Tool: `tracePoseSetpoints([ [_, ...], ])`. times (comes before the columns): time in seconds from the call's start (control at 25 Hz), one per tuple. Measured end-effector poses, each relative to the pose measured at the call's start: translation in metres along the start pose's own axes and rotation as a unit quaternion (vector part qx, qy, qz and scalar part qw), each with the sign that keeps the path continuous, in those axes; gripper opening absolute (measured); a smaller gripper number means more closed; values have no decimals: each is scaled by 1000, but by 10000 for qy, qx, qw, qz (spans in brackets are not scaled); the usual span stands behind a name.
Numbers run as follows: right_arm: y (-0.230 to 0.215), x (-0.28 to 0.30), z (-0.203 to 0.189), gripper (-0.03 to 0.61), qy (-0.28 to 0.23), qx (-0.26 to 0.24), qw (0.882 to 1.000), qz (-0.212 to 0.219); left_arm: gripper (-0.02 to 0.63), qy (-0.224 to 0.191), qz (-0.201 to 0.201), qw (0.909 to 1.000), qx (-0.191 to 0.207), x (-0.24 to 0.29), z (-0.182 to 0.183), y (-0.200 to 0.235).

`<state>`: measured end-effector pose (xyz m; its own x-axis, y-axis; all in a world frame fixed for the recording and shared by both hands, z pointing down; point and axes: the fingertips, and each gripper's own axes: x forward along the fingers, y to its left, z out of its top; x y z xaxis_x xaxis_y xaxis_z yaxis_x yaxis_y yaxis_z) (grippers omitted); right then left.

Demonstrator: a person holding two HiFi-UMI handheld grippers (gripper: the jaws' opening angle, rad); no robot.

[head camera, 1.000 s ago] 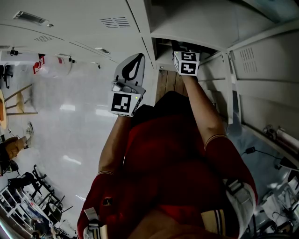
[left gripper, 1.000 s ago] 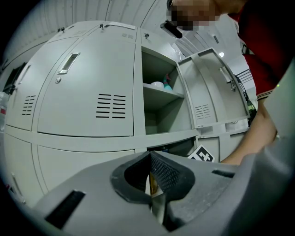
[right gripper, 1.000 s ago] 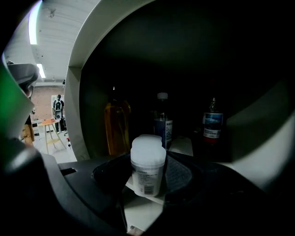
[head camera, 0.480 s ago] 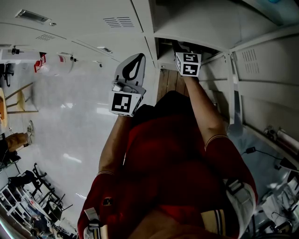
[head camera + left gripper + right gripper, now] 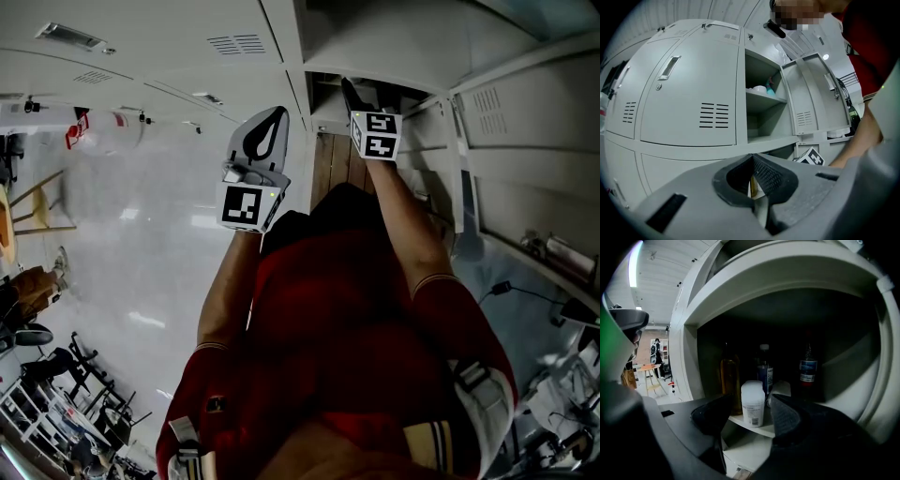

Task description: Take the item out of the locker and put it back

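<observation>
Currently right gripper (image 5: 750,408) jaws have just been opening, now wide. White bottle (image 5: 753,404) stands ungripped between the fingers on the locker shelf (image 5: 774,430), with dark bottles (image 5: 808,369) beyond the fingertips. Left gripper (image 5: 753,177) jaws are together, nothing visibly held, with grey locker doors (image 5: 689,89) ahead.

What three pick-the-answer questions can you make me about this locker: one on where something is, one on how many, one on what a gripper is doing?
1. Where does the white jar stand?
A. At the shelf's front edge
B. On the floor
C. On a chair

2. How many bottles stand behind it?
A. One
B. Three
C. Six

3. How are the right gripper's jaws?
A. Clamped on the jar
B. Shut, empty
C. Apart, off the jar

Answers:
1 A: it sits at the shelf's lip inside the locker.
2 B: an amber bottle, a blue-labelled bottle and a dark bottle.
3 C: they have just been opening, and the jar shows between them untouched.
</observation>
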<state>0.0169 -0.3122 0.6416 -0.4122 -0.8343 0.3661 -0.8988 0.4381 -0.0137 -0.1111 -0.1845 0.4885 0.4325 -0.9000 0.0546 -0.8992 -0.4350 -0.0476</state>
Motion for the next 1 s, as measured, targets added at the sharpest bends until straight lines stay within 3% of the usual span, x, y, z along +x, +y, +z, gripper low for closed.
tracePoseSetpoints([
  [0.24, 19, -35, 17, 234, -99, 29, 9999, 117, 6, 326, -87, 9994, -89, -7, 7, -6],
  [0.36, 26, -52, 27, 213, -159, 32, 9997, 188, 6, 144, -116, 9998, -124, -8, 18, -10],
  [0.76, 52, -111, 83, 124, -485, 16, 9978, 444, 6, 233, -300, 9991, -171, -18, 54, -25],
  [1.0, 66, -140, 127, 61, -802, 30, 9951, 571, 6, -8, -322, 9993, -193, -24, 77, -29],
])
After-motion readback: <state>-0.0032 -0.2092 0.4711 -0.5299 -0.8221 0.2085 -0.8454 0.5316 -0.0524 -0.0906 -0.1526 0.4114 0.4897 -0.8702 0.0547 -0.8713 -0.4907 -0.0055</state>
